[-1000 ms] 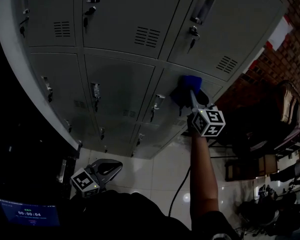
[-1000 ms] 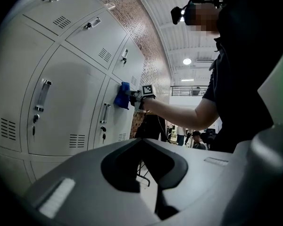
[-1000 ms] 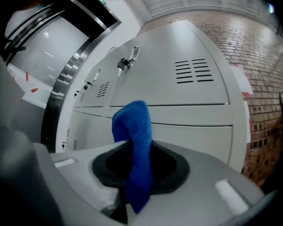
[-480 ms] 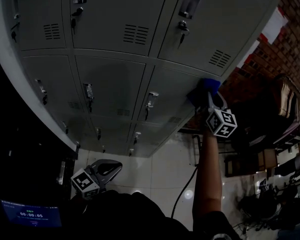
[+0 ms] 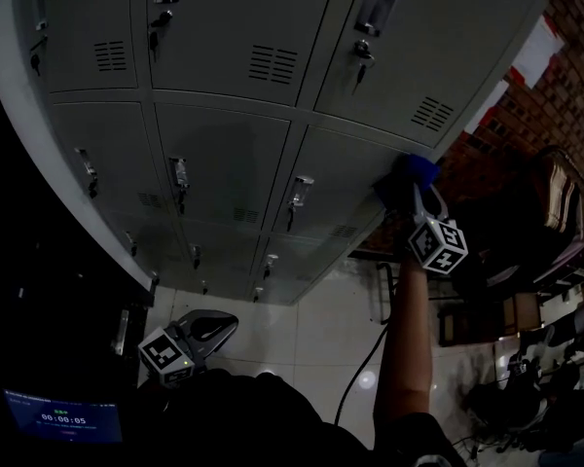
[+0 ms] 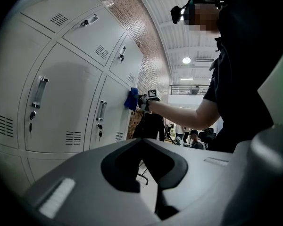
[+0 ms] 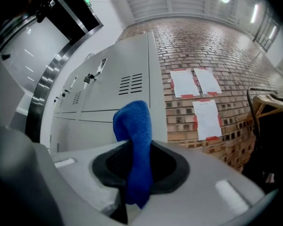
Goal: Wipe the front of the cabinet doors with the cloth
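Note:
Grey metal locker doors [image 5: 224,163] fill the upper head view, each with a handle, a lock and a vent. My right gripper [image 5: 414,191] is shut on a blue cloth [image 5: 416,171] and presses it against the right edge of the middle-row right door [image 5: 346,178]. In the right gripper view the cloth [image 7: 134,135] sticks up between the jaws, with the locker side [image 7: 127,93] behind it. My left gripper [image 5: 214,324] hangs low by the person's body, shut with nothing in it. Its own view shows the cloth [image 6: 131,99] on the doors [image 6: 61,102].
A brick wall [image 5: 555,105] with taped papers [image 7: 207,117] adjoins the lockers on the right. Chairs and frames [image 5: 555,222] stand below it. A cable [image 5: 355,368] runs over the white tiled floor [image 5: 311,329]. A timer screen [image 5: 63,416] glows at bottom left. People [image 6: 195,138] stand in the background.
My right gripper has carried the cloth rightward across the middle-row door, from beside its handle to the door's right edge. The left gripper has stayed put.

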A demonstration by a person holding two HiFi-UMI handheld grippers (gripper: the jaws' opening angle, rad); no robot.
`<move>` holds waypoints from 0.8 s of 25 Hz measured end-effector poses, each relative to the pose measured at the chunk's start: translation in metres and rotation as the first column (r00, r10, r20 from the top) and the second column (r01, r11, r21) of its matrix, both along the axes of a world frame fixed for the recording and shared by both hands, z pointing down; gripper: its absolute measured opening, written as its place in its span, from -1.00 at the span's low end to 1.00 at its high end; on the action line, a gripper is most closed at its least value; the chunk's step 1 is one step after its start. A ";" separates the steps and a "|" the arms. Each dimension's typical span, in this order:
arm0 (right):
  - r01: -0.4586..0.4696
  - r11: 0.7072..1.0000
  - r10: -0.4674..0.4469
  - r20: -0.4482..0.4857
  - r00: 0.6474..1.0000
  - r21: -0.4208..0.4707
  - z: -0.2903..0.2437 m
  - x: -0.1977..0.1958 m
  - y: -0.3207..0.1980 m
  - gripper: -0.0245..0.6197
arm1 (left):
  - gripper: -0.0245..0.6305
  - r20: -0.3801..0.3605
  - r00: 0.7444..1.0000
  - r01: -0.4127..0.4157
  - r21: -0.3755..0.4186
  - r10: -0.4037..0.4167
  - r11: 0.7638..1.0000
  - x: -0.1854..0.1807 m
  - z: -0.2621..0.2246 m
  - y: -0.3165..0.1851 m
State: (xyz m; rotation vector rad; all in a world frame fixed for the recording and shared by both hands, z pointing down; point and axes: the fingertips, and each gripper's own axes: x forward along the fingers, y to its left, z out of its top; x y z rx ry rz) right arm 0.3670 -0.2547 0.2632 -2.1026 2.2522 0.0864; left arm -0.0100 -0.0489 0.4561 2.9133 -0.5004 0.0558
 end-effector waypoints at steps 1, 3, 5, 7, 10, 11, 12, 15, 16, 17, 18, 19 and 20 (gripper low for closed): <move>0.024 1.000 -0.024 0.014 1.000 0.008 -0.001 -0.011 0.003 -0.68 | -0.93 0.001 1.000 0.005 -0.001 -0.005 1.000 -0.002 0.000 0.001; 0.078 0.997 -0.079 0.029 0.996 0.022 -0.002 -0.037 0.007 -0.68 | -0.93 -0.003 1.000 0.012 0.000 -0.012 1.000 -0.007 -0.001 0.003; 0.138 0.990 -0.139 0.038 0.989 0.031 -0.002 -0.069 0.008 -0.68 | -0.93 -0.003 1.000 0.018 0.000 -0.018 1.000 -0.010 -0.001 0.007; 0.196 0.980 -0.197 0.040 0.980 0.030 0.003 -0.101 0.005 -0.68 | -0.93 -0.009 1.000 0.021 -0.001 -0.021 1.000 -0.013 -0.008 0.011; 0.265 0.964 -0.265 0.010 0.964 0.006 0.017 -0.144 -0.005 -0.68 | -0.93 -0.011 0.999 0.039 -0.004 -0.039 0.999 -0.023 -0.009 0.014; 0.283 0.959 -0.283 -0.001 0.959 -0.005 0.021 -0.158 -0.009 -0.68 | -0.93 -0.010 0.999 0.049 -0.005 -0.049 0.999 -0.028 -0.008 0.015; 0.302 0.953 -0.302 -0.005 0.953 -0.015 0.025 -0.170 -0.014 -0.68 | -0.93 -0.009 0.998 0.061 -0.007 -0.061 0.998 -0.033 -0.008 0.015; 0.346 0.937 -0.347 -0.006 0.938 -0.038 0.035 -0.201 -0.029 -0.68 | -0.93 -0.006 0.995 0.098 -0.016 -0.098 0.995 -0.048 -0.006 0.014; 0.356 0.934 -0.356 -0.007 0.934 -0.045 0.038 -0.209 -0.033 -0.68 | -0.93 -0.007 0.994 0.109 -0.017 -0.109 0.994 -0.053 -0.006 0.014; 0.364 0.930 -0.365 -0.008 0.931 -0.051 0.041 -0.217 -0.037 -0.68 | -0.93 -0.007 0.993 0.119 -0.017 -0.120 0.993 -0.057 -0.005 0.014; 0.371 0.927 -0.372 -0.009 0.928 -0.058 0.044 -0.223 -0.041 -0.68 | -0.93 -0.006 0.992 0.129 -0.017 -0.129 0.992 -0.062 -0.004 0.014; 0.374 0.925 -0.375 -0.009 0.927 -0.064 0.046 -0.228 -0.045 -0.68 | -0.93 -0.005 0.991 0.136 -0.018 -0.137 0.990 -0.066 -0.004 0.015; 0.373 0.925 -0.374 -0.007 0.927 -0.070 0.049 -0.231 -0.049 -0.68 | -0.93 -0.003 0.990 0.144 -0.019 -0.144 0.989 -0.069 -0.004 0.014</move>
